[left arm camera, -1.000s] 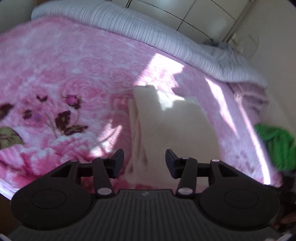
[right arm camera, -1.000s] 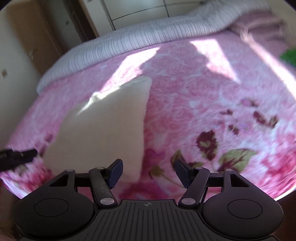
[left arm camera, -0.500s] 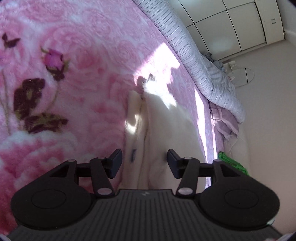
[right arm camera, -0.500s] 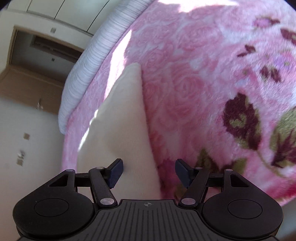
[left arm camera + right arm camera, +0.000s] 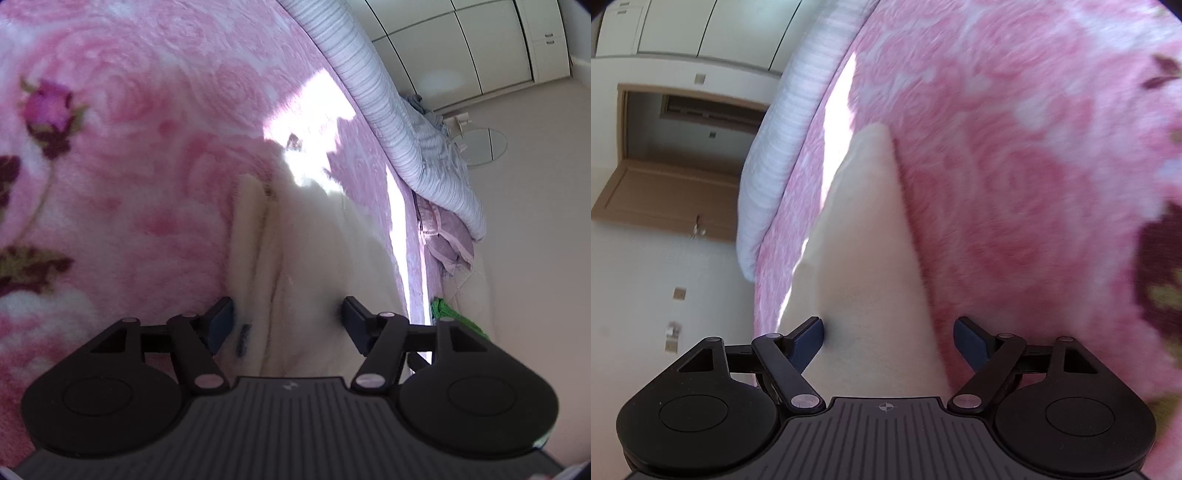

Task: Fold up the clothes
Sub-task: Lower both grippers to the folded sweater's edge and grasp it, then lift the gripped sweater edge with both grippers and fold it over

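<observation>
A cream fleece garment (image 5: 314, 251) lies folded into a long strip on the pink rose-patterned blanket (image 5: 129, 147). My left gripper (image 5: 288, 321) is open, rolled on its side, with its fingers either side of the garment's near edge. In the right wrist view the same garment (image 5: 871, 266) runs away from me. My right gripper (image 5: 888, 336) is open, also rolled sideways, and its fingers straddle the garment's other near corner. Neither gripper has closed on the cloth.
A striped grey-white duvet (image 5: 399, 122) lies rolled along the far side of the bed. A green garment (image 5: 450, 317) lies at the bed's edge, next to a pink pillow (image 5: 447, 240). A wooden door (image 5: 665, 192) and wardrobe fronts (image 5: 461, 48) stand beyond the bed.
Both grippers have rolled sideways and come down to the garment's near edge. The cloth now sits between each pair of open fingers. The jaws have not closed.
</observation>
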{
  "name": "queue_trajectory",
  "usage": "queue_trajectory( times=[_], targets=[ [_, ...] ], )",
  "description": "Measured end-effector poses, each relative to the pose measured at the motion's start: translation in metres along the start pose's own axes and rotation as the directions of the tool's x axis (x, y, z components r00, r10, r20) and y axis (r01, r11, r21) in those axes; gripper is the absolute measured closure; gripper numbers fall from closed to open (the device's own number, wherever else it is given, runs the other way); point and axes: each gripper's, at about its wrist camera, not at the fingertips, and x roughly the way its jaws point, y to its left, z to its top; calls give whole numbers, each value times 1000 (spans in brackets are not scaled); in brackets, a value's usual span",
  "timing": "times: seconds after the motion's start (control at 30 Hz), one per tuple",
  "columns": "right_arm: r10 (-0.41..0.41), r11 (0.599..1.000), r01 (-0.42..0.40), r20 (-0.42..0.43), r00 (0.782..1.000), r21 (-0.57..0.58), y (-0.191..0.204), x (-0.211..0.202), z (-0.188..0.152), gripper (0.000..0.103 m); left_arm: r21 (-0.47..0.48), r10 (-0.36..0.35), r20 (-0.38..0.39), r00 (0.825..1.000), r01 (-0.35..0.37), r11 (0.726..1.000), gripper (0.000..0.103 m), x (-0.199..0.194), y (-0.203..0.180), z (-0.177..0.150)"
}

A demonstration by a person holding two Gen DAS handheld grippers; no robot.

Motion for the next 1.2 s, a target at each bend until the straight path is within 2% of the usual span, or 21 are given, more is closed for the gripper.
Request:
queue_trajectory(
  times=[0.3,0.47,0.6,0.73,1.0,1.1,1.2],
  targets=[
    [26,995,-34,-91,996,-89,6,26,6,23,17,-32,-25,999,32,999,41,17,2,6],
    [16,996,-24,-90,996,-86,2,28,3,43,25,-68,-20,998,68,997,53,19,4,8],
    [10,997,-16,-84,996,-70,2,22,0,51,31,-118,-27,993,118,992,63,16,7,21],
    [-7,997,2,-65,998,-78,19,20,-1,58,36,-167,-34,985,169,985,69,13,9,34],
    [71,991,-73,-16,997,-108,73,60,12,61,42,-218,-5,976,218,975,72,-15,11,113],
    [76,987,-81,-41,996,-138,105,75,22,62,26,-221,10,975,220,975,72,-33,10,140],
    [75,988,-87,-93,993,-131,137,90,30,62,-11,-179,43,983,180,984,72,-72,9,157]
  ],
)
